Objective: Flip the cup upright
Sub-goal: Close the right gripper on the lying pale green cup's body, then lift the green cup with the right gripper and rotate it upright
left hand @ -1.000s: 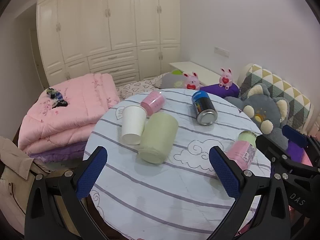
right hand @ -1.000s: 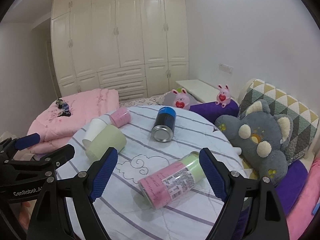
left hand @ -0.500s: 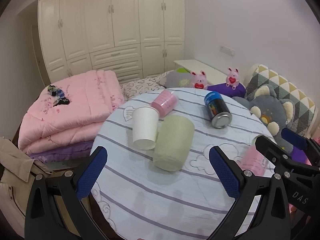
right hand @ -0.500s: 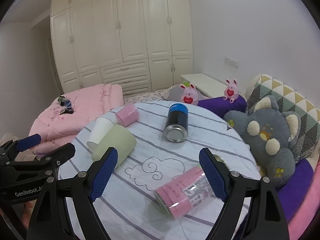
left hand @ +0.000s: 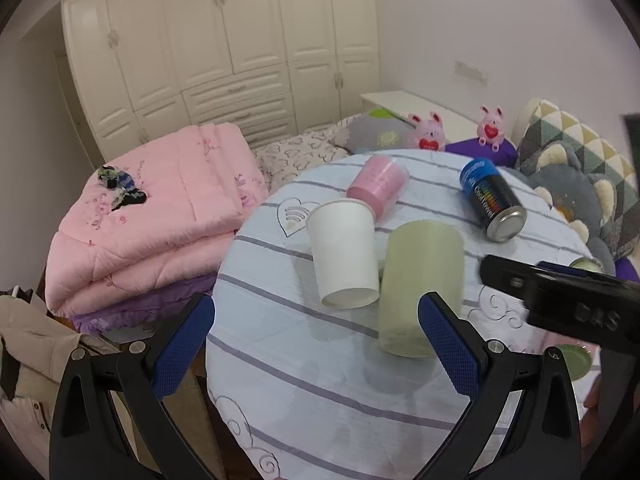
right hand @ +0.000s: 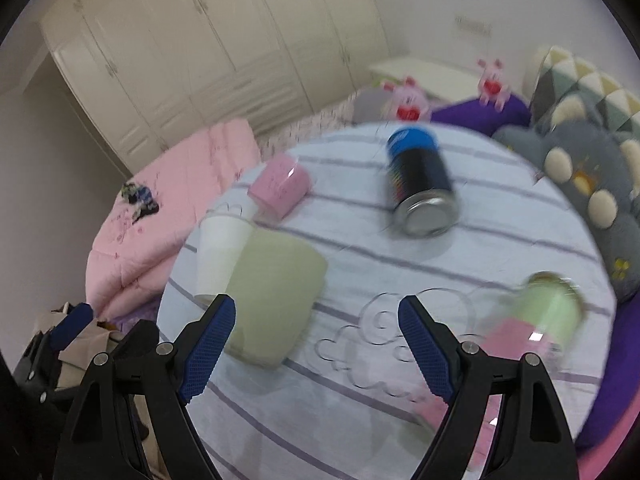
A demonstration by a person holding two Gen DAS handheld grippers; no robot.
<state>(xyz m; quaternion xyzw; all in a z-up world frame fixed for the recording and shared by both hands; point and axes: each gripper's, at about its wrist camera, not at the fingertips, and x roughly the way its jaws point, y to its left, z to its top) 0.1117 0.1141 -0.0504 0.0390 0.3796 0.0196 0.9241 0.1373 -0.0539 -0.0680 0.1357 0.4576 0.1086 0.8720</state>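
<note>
A pale green cup (left hand: 418, 286) (right hand: 276, 296) lies on its side on the round striped table (left hand: 320, 380). A white paper cup (left hand: 344, 254) (right hand: 220, 252) lies beside it on the left, and a pink cup (left hand: 378, 184) (right hand: 280, 188) lies behind. My left gripper (left hand: 316, 344) is open and empty, above the table's near left edge, short of the cups. My right gripper (right hand: 316, 344) is open and empty, with its left finger just in front of the green cup. The right gripper's arm crosses the left wrist view at right (left hand: 560, 296).
A black and blue can (left hand: 490, 202) (right hand: 420, 184) lies on its side at the back right. A pink and green bottle (right hand: 532, 320) lies at the right edge. Folded pink quilts (left hand: 152, 216) sit left of the table. Plush toys (left hand: 572, 188) and pillows crowd the right.
Both grippers have moved left and closer to the cups. The right wrist view is now motion-blurred and tilted, with the green cup much nearer its left finger.
</note>
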